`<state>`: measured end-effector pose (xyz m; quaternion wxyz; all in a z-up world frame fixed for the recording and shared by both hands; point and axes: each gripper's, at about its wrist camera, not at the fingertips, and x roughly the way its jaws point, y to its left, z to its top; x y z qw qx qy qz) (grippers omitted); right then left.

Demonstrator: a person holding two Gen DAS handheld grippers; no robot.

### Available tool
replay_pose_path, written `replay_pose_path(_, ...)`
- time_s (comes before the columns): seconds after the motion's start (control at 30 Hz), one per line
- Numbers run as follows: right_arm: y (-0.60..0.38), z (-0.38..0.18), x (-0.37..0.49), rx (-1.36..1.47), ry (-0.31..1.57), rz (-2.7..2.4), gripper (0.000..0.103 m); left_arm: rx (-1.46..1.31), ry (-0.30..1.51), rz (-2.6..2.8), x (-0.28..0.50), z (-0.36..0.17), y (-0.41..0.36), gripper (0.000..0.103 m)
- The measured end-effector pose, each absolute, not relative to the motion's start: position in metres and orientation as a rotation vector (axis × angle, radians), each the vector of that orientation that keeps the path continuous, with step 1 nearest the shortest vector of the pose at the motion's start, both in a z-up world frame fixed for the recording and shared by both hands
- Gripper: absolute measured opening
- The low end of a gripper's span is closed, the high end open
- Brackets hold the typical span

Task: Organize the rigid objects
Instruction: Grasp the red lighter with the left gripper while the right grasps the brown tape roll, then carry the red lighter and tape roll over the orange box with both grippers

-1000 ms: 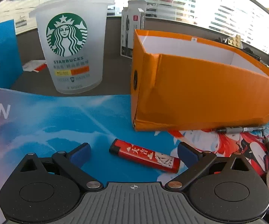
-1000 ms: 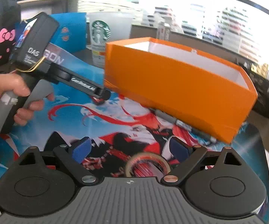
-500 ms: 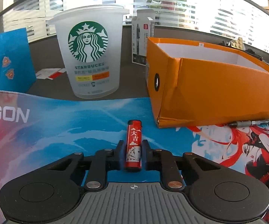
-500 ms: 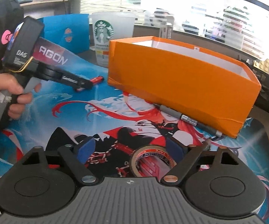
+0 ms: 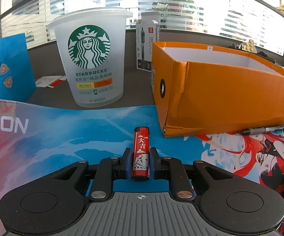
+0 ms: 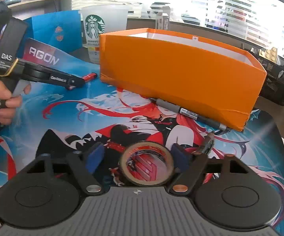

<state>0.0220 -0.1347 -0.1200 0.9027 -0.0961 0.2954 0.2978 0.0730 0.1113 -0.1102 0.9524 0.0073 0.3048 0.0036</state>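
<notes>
Left gripper (image 5: 140, 164) is clamped on the red lighter (image 5: 141, 154), long axis pointing straight ahead, with the orange box (image 5: 230, 102) just ahead to the right. Right gripper (image 6: 137, 158) is closing around the tape roll (image 6: 146, 163) lying flat on the mat (image 6: 102, 118); only the right pad looks close to touching, and the box is well ahead.

Bright daylight pours in from the windows (image 5: 210, 9) at the back, blown out to near white at the upper right in both views. Blinds (image 6: 240, 9) smear into pale stripes there. The desk mat (image 5: 63, 129) is evenly lit, shadows soft and short under the orange box (image 5: 230, 102). Fisheye bending curves the window frame, corners go black. Foreground is sharp; the far background is hazy, with blocky smearing in the right wrist view.
</notes>
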Motion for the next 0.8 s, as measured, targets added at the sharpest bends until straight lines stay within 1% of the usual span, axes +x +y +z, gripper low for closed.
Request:
replay_pose_path(0.17,-0.139,-0.12,0.026,-0.117,0.625,0.585,0.051,0.007,0.62,-0.029,0.07,-0.108,0.107,0.016)
replay_pose_path(0.33,-0.138,-0.115,0.023,-0.117,0.606,0.578,0.051,-0.005,0.63,-0.052,0.063,-0.106,0.102,0.016)
replay_pose_path(0.63,-0.13,-0.1,0.015,-0.121,0.556,0.603,0.051,0.018,0.573,-0.092,0.035,-0.08,0.093,0.016)
replay_pose_path(0.8,-0.122,-0.097,0.014,-0.135,0.547,0.616,0.051,0.033,0.568,-0.088,0.032,-0.074,0.091,0.016)
